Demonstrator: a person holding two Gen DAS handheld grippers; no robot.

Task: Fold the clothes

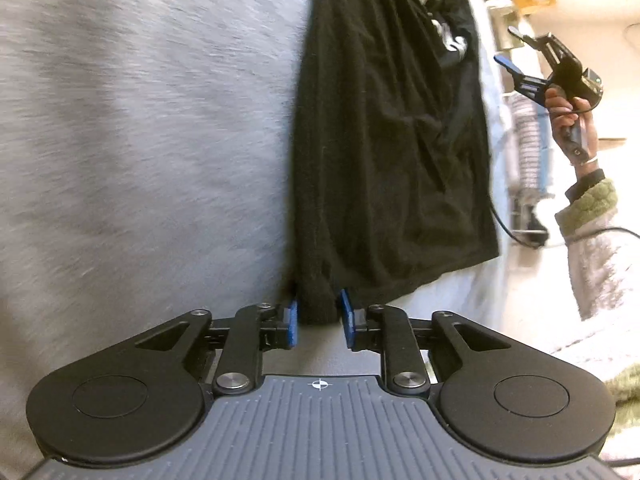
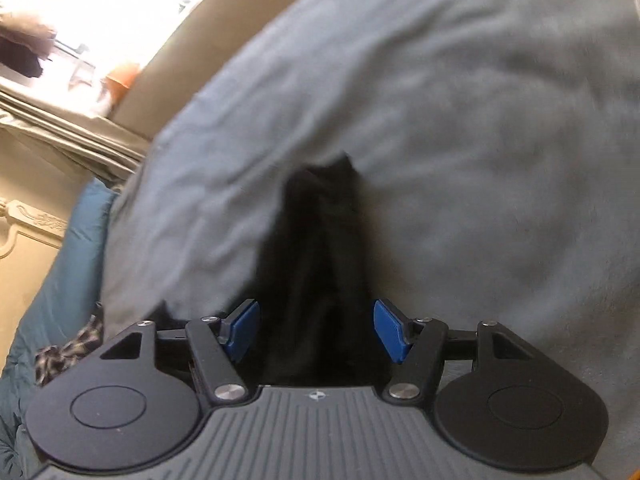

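Your left gripper [image 1: 318,316] has black linkage arms, silver screws, blue pads [image 1: 292,324] and a ribbed grey housing with a crosshair mark. Your right hand [image 1: 568,112] wears a cream fleece sleeve [image 1: 596,240] with an olive cuff.

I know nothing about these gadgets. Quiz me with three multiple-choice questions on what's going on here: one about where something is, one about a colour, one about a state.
1. Where does the black garment lie?
A. on a wooden floor
B. on a grey blanket
C. in a basket

2. What colour are the finger pads?
A. red
B. yellow
C. blue

3. How is the right gripper?
A. open, gripping nothing
B. shut on the garment
C. shut on a towel

Answers:
1 B: the black garment is spread over the grey blanket.
2 C: the finger pads are blue.
3 A: the right gripper is held in the air with its jaws apart.
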